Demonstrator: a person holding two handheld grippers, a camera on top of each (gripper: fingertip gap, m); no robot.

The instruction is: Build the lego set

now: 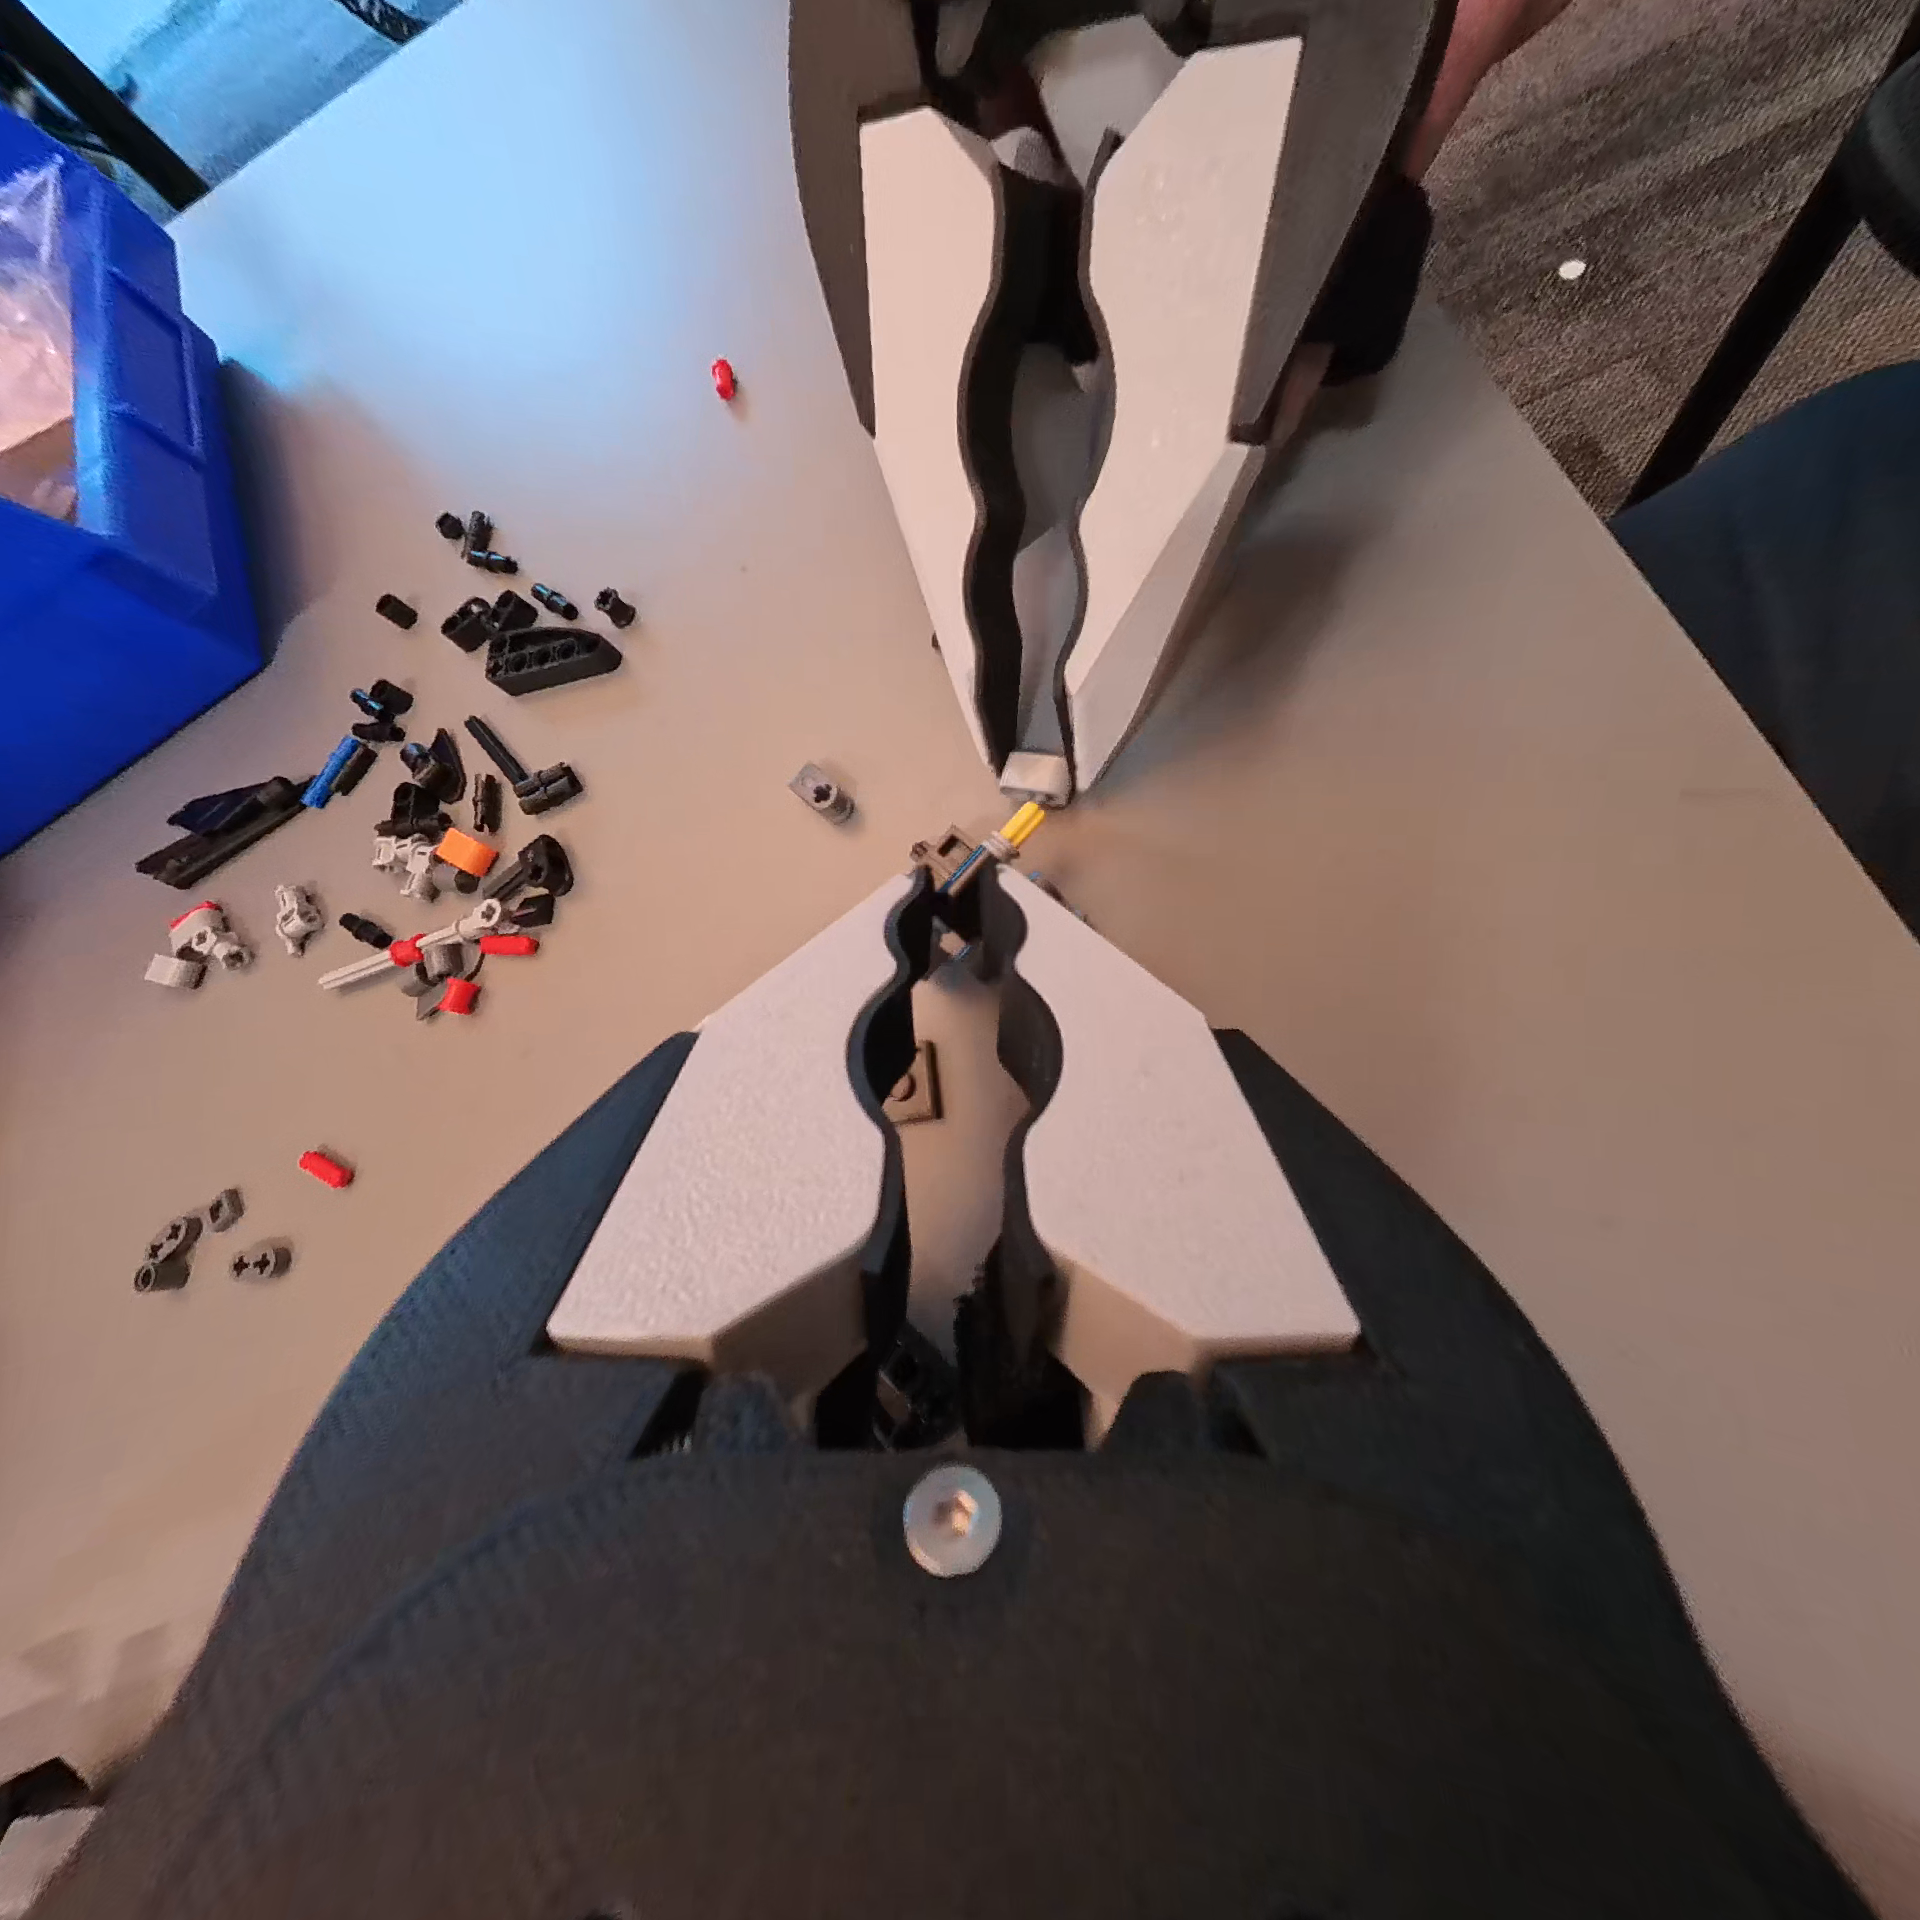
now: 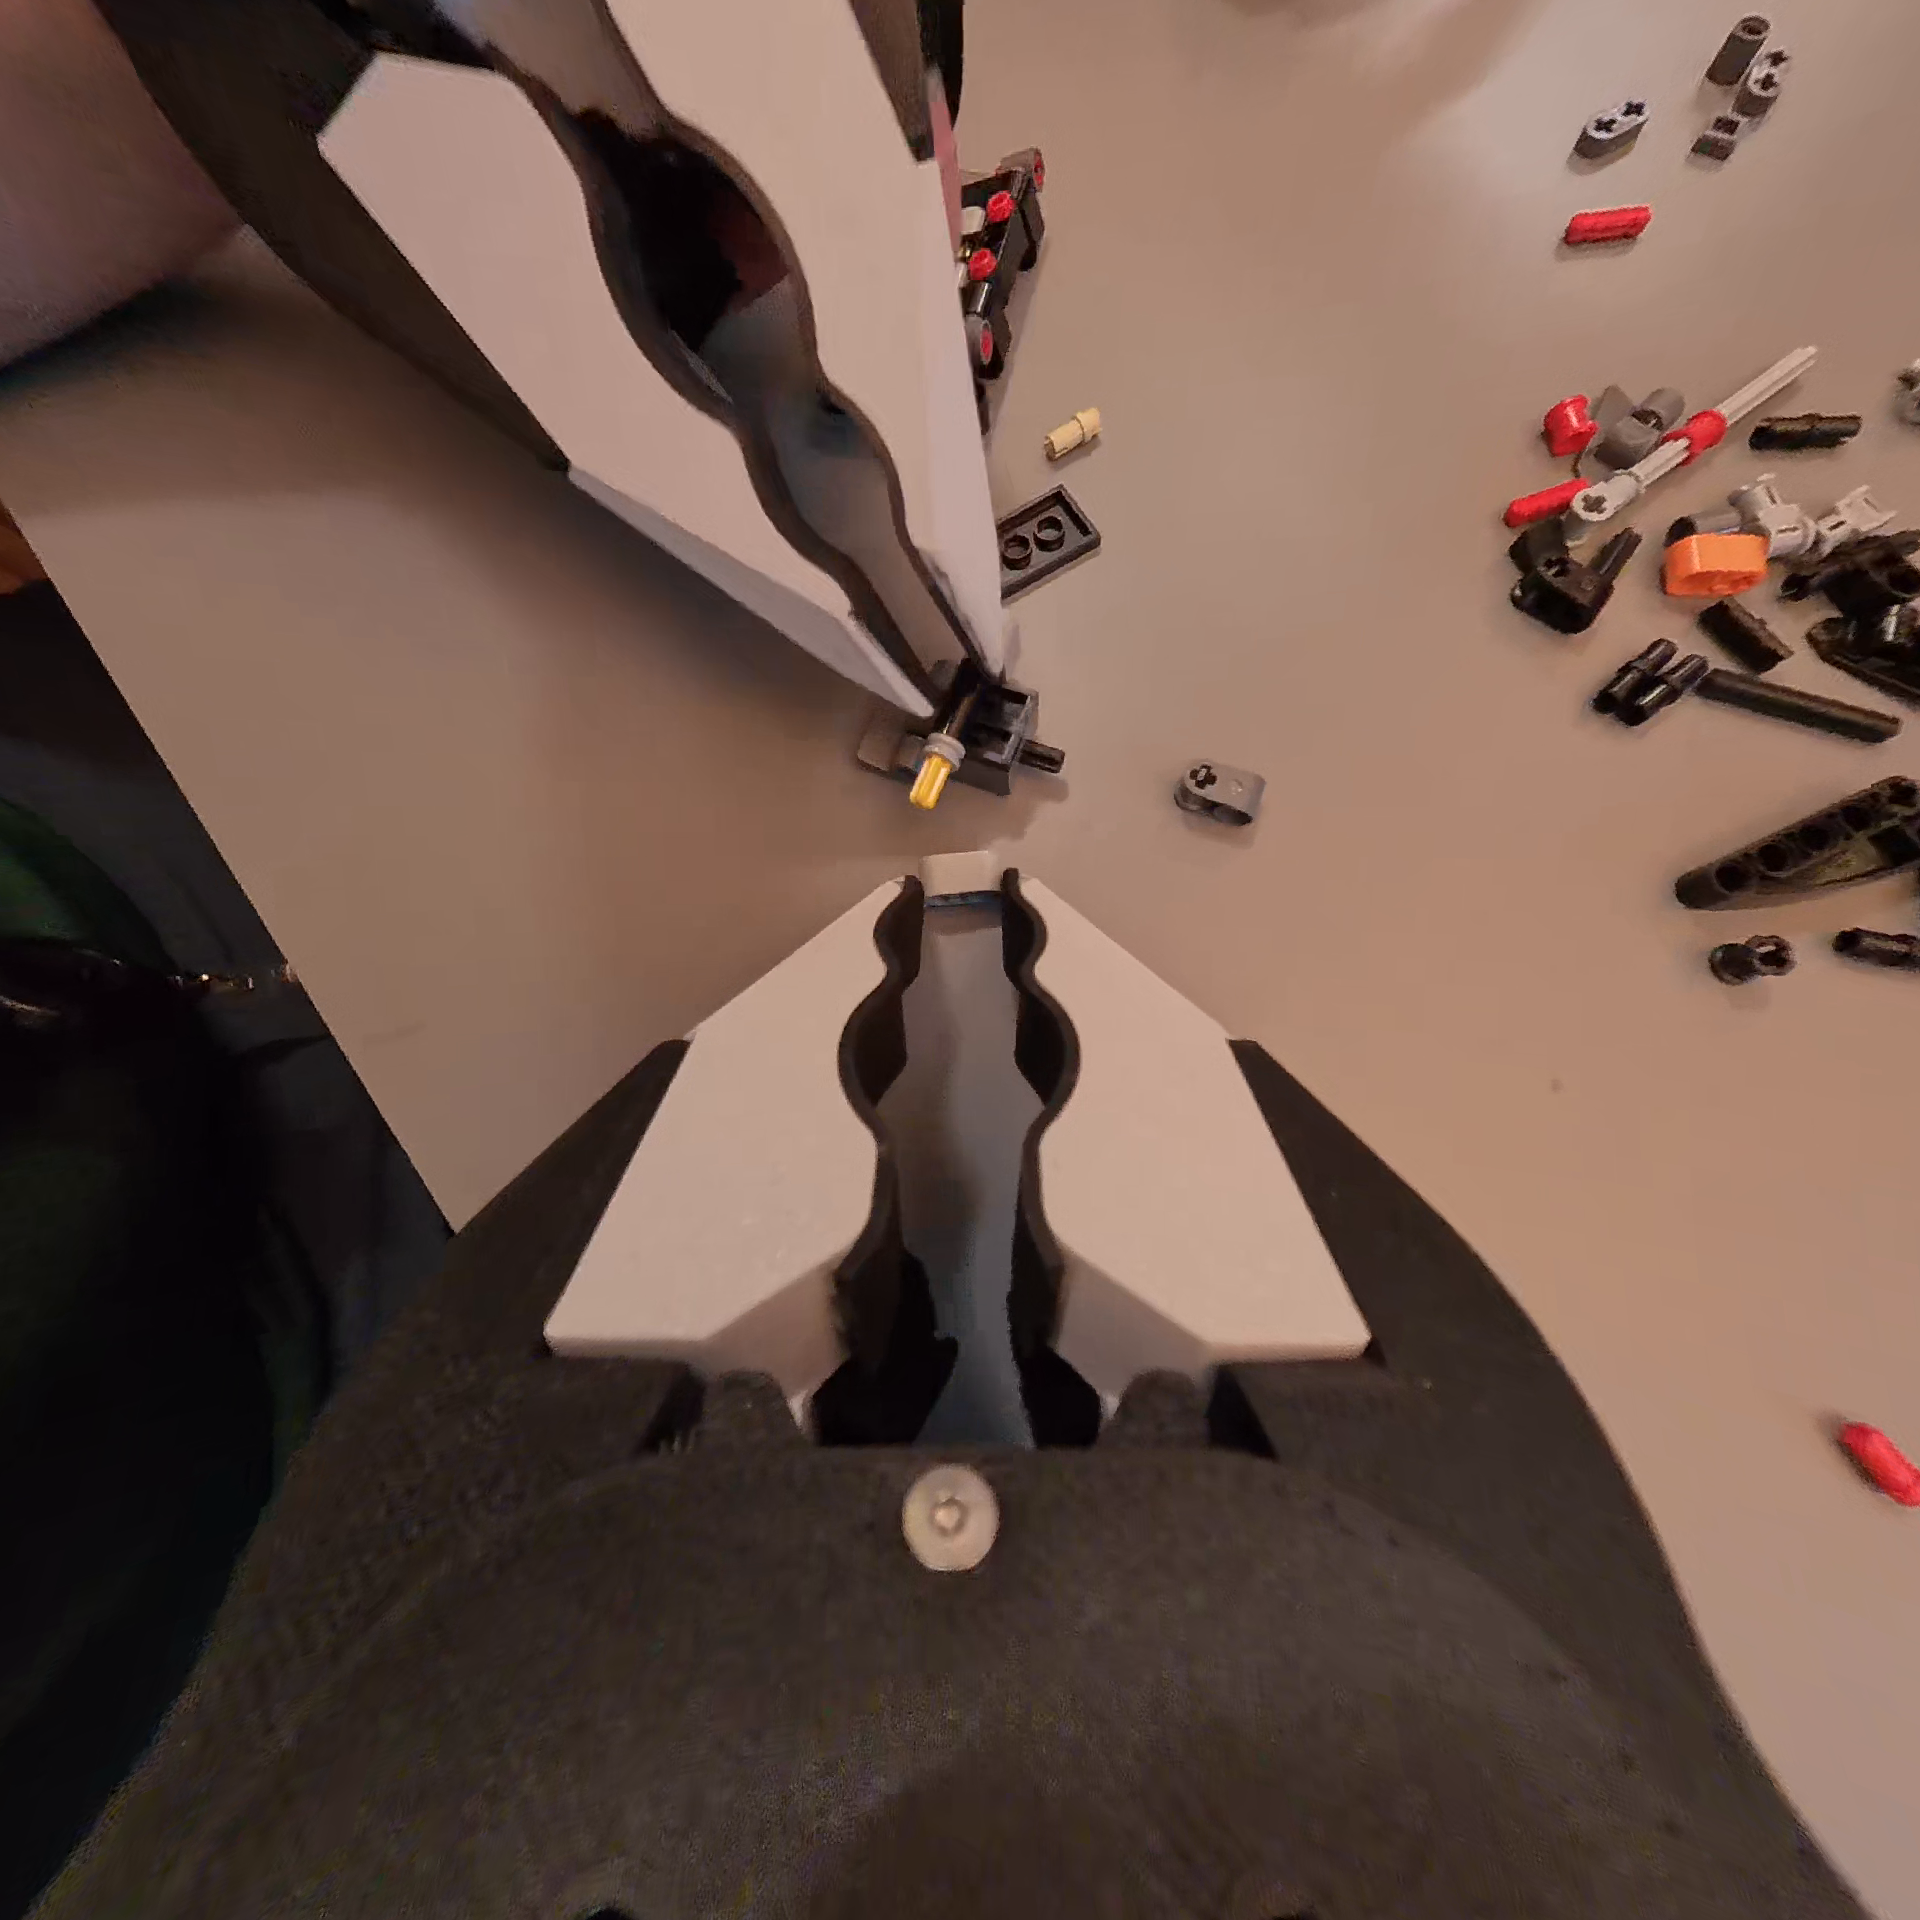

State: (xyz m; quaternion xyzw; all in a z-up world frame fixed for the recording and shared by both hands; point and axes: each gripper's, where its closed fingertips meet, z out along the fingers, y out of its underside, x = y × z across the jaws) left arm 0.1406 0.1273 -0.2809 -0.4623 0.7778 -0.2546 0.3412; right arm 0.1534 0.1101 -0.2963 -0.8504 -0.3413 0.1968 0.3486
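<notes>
My left gripper (image 1: 956, 896) is shut on a small dark lego assembly (image 1: 948, 854) with a yellow pin (image 1: 1021, 824) sticking out of it. It holds the assembly low over the grey table (image 1: 1351, 935). My right gripper (image 2: 961, 885) is shut on a small white piece (image 2: 958, 868). It points at the yellow pin (image 2: 928, 781) from the opposite side, very close to it. I cannot tell if they touch. In the right wrist view the left gripper (image 2: 971, 681) comes in from the upper left with the assembly (image 2: 987, 732). In the left wrist view the right gripper (image 1: 1036, 764) comes from above.
A pile of loose black, grey, red and orange pieces (image 1: 416, 810) lies to the left of the grippers (image 2: 1714, 540). A grey connector (image 1: 824, 795) lies near the tips. A blue bin (image 1: 104, 520) stands far left. A dark plate (image 2: 1044, 540), a tan pin (image 2: 1073, 431) and a black sub-build (image 2: 997, 260) lie behind. The grippers are tip to tip, or close to it. Between my right fingertips and the grey connector (image 1: 824, 795) there is roughly 4 cm. The right camera catches it too, in the right wrist view (image 2: 1207, 792).
</notes>
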